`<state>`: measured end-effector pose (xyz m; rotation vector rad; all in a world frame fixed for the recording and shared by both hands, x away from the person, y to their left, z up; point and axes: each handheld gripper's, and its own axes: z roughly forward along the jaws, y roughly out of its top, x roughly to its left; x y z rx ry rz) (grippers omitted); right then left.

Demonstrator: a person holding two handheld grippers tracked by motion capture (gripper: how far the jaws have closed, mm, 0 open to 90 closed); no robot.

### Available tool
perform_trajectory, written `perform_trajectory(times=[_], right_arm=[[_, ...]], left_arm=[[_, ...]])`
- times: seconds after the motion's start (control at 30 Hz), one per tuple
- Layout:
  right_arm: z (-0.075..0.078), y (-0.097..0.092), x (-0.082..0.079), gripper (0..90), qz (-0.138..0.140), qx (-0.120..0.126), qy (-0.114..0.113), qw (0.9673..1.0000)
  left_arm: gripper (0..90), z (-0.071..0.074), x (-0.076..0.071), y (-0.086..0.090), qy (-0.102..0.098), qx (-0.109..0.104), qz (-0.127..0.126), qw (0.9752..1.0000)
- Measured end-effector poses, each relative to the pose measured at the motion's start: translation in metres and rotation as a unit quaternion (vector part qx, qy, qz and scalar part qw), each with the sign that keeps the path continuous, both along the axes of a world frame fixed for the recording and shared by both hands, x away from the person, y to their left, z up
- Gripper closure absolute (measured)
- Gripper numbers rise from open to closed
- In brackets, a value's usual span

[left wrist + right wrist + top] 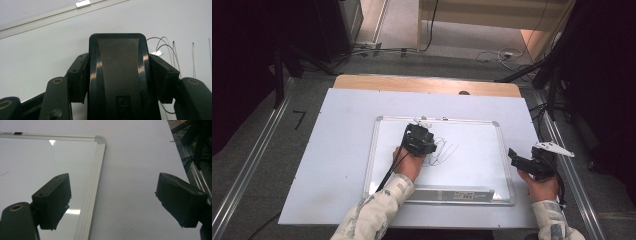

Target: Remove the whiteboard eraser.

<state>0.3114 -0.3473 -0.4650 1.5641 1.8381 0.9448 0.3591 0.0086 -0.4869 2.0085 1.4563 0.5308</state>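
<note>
Here the left gripper (424,134) sits over the middle of the whiteboard (472,131), which lies flat on a pale sheet (337,150) covering the table. In the left gripper view its jaws are clamped tight on a black eraser (117,75), a broad block with a grey textured face and raised lettering near its lower end; the block stands up between the two pads and juts out past them toward the board surface. Thin black scribbles (443,150) loop across the board just right of the eraser, and the same lines (170,52) show beside the block's right edge. The board's silver frame (50,17) runs across the top of that view with a small metal clip (82,3) on it. The right gripper (518,159) hovers off the board's right edge, near the table's right side; its jaws stand wide apart with nothing between them, one pad (53,200) over the board's corner frame, the other (180,200) over the bare sheet.
</note>
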Motion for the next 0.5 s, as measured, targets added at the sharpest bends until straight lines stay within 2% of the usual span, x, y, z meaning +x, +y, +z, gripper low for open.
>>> perform_trajectory(times=[0.5], right_arm=[[0.0, 0.0, 0.0, 11.5, 0.001, 0.0, -0.002, 1.0]], left_arm=[[40.5, 0.0, 0.0, -0.015, -0.001, 0.0, -0.005, 1.0]])
